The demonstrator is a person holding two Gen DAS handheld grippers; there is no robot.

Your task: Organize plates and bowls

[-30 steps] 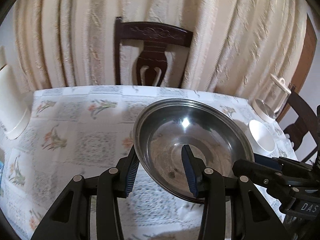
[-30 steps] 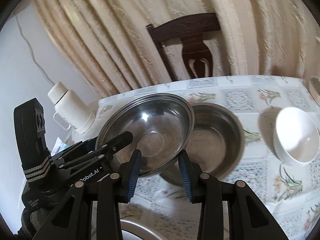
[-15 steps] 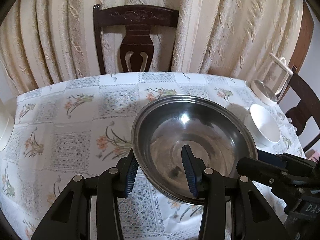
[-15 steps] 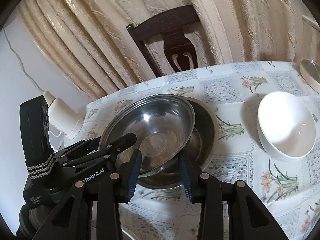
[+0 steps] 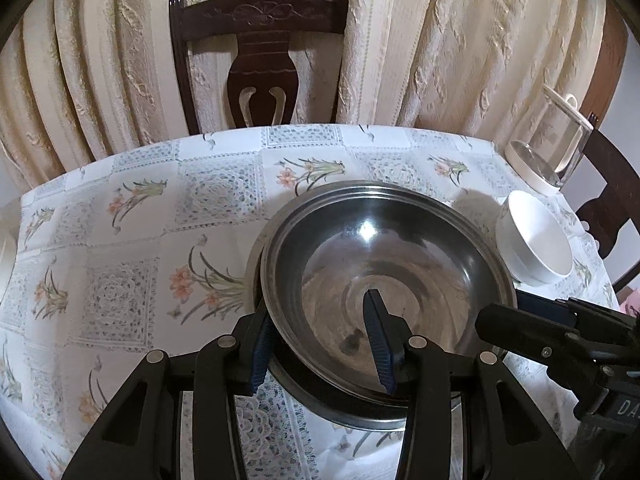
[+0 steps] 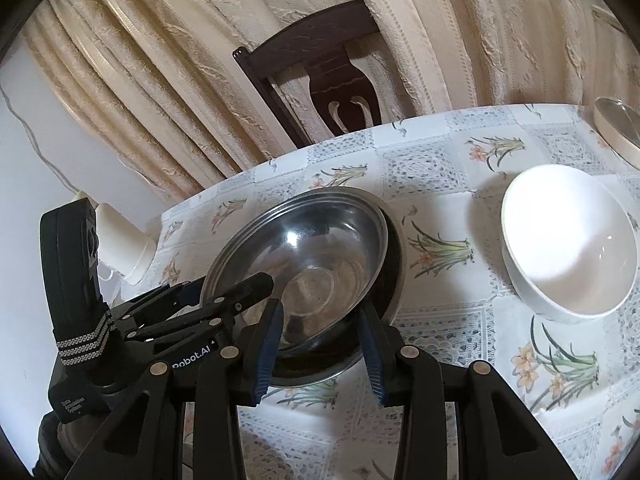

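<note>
— Bowls first: where do we have them?

— We see a steel bowl (image 5: 400,256) tilted and sitting partly inside a second steel bowl (image 6: 394,276) that rests on the floral tablecloth (image 5: 120,240). In the left wrist view the lower one shows only as a rim peeking out along the near and left edge of the upper one.

— And our left gripper (image 5: 320,344)?

— It is clamped on the near-left rim of the upper steel bowl: one blue pad lies inside the bowl, the other outside its wall. From the right wrist view we see the same tool reaching in from the left, its fingers on that rim.

— The right gripper (image 6: 320,348)?

— Its jaws stand apart with nothing between the pads. They hang just in front of the near edge of the stacked bowls (whether a pad grazes the lower rim, we cannot tell).

— What else do we have on the table?

— A white bowl (image 6: 568,240) stands upright to the right of the steel pair, near but apart from them. Farther right, at the table's edge, lies a clear glass jug (image 5: 548,152) with a white lid, tipped on its side as far as we can judge. A white thermos (image 6: 120,248) sits at the far left. Behind the table a dark wooden chair (image 5: 260,48) stands against cream curtains (image 5: 440,40)
</note>
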